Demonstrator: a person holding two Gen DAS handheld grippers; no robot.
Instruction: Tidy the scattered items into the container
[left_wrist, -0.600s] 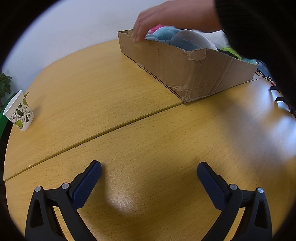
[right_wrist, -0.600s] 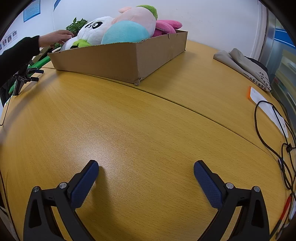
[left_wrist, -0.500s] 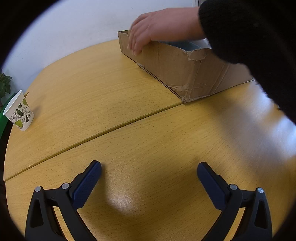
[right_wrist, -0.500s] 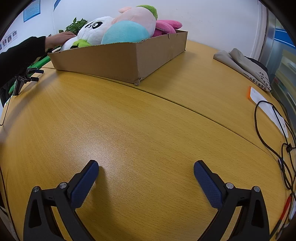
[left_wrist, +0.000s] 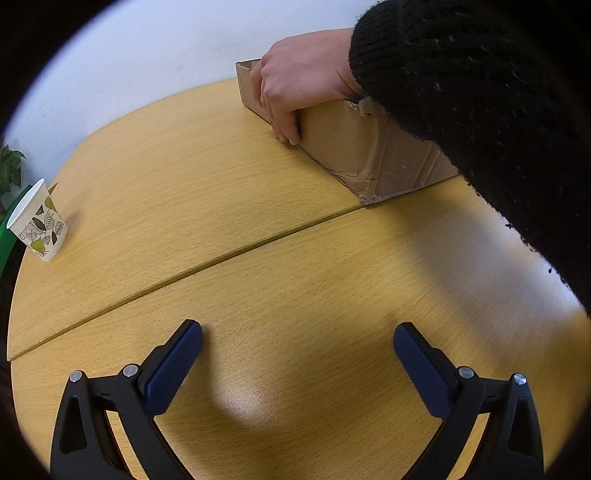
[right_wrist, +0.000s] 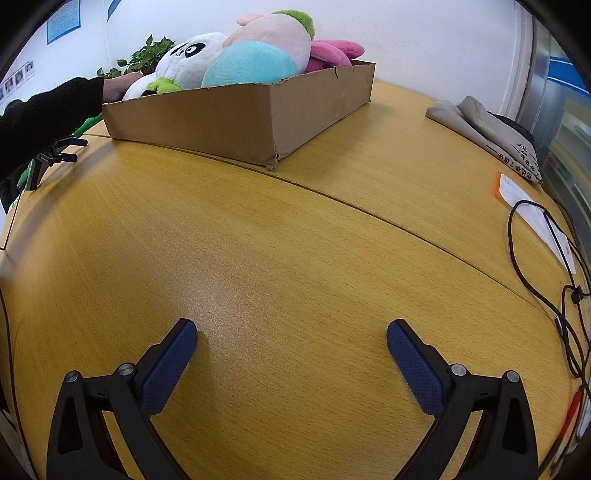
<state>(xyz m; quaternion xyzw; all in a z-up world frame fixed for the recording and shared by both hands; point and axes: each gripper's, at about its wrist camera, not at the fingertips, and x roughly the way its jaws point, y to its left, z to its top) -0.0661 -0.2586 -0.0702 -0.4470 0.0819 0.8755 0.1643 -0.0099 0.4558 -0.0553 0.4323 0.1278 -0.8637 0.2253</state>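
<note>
The left tongs (left_wrist: 297, 350) and the right tongs (right_wrist: 291, 347) both stand wide apart with nothing between them. They hang low over the bare yellow table (right_wrist: 295, 258) and hold nothing.

The cardboard box (right_wrist: 236, 122) sits at the far side of the table, at about 12 o'clock from the right tongs and at about 1 o'clock from the left tongs. It is already piled high with soft toys (right_wrist: 251, 55): a panda, a blue and pink one, and a bright pink one. No toys lie loose on the table in these views.

A bare hand (left_wrist: 303, 81) in a black sleeve (left_wrist: 480, 110) grips the box's side wall at its far end. The hand seems to be setting up the box, so the tidy-up job with the tongs has likely not begun.

A paper cup (left_wrist: 38, 221) stands at 10 o'clock from the left tongs. A black cord (right_wrist: 543, 258) lies at 3 o'clock from the right tongs.

The next move likely calls for waiting until the hand lets go. Then the tongs need a loose toy to go to.
</note>
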